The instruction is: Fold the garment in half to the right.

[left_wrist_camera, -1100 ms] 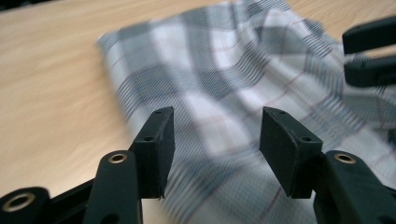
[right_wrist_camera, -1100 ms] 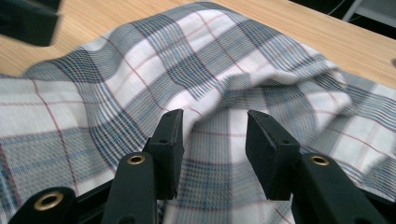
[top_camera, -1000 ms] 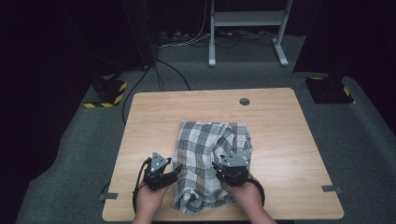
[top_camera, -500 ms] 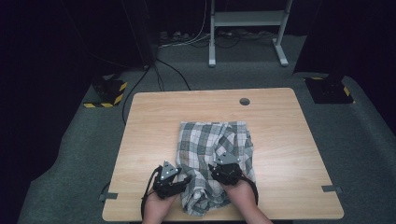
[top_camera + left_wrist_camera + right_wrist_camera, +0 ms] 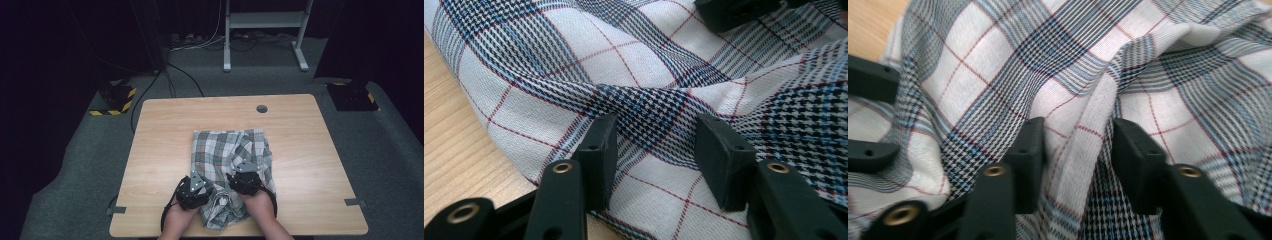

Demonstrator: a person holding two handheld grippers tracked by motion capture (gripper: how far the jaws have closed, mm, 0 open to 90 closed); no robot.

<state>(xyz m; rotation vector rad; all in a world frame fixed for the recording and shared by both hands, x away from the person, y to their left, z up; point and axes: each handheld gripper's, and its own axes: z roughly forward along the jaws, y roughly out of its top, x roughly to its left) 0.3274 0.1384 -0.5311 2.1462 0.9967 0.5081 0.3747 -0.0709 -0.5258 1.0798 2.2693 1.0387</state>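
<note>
On the left of the high view, the left claw (image 5: 196,186) sits low on the near-left part of the plaid cloth (image 5: 227,155), which lies rumpled in the near middle of the tabletop (image 5: 165,130). In the left claw view its jaws stand partly open and have just been closing, a raised ridge of fabric between them; the pads look close to the ridge but not yet pressed on it. To the right, the right claw (image 5: 245,181) rests on the cloth's near-right part; its jaws have also just been narrowing, and they straddle a thick fold, near it on both sides, with no firm pinch visible.

The risk, as I judge it, is an uneven catch: one claw could close on a single layer while the other takes several, so a lift would twist the cloth or drag it toward the near edge. A shallow bite could also let the ridge slip out.

Both forearms come in from the bottom edge, close together, hands angled forward and down.
</note>
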